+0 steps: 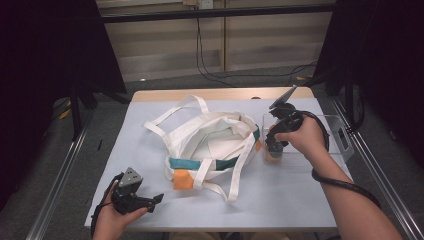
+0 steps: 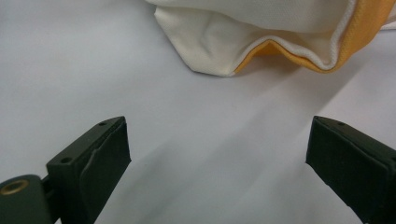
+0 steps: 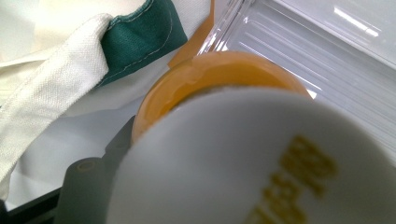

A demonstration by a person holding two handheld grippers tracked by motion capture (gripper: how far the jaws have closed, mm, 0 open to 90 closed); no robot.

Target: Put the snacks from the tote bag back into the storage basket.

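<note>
The left tool [image 1: 150, 200] is lying at the 7 o'clock corner of the worktop [image 1: 150, 125] in the high view, cradled in the person's left hand [image 1: 111, 220]. Its jaws are standing wide apart and released; in the left gripper view they are framing bare worktop surface with nothing between them. A grey three-cornered plate is sitting on top of this tool.

Just beyond the jaws, at 1 o'clock in the left gripper view, a corner of the canvas tote bag [image 2: 261, 32] with its orange trim is resting on the worktop, apart from the jaws.

In the high view the tote bag [image 1: 210, 145] is lying open at the worktop centre, cream with a teal band and orange patches, its straps trailing toward 10 o'clock and 5 o'clock.

At 3 o'clock of the bag, the right tool [image 1: 273, 154] is pointing down into a clear plastic tray [image 1: 340, 135], gripped by the right hand [image 1: 305, 137]. This tool is clenched on an orange bottle [image 1: 273, 156] that is standing in the near-left corner of the tray, just beside the bag's rim. In the right gripper view the orange bottle [image 3: 219, 79] with its white cap [image 3: 252, 163] bearing blurred gold lettering is sitting directly at the camera, the tray's ribbed floor [image 3: 327, 60] lying at 2 o'clock.
</note>
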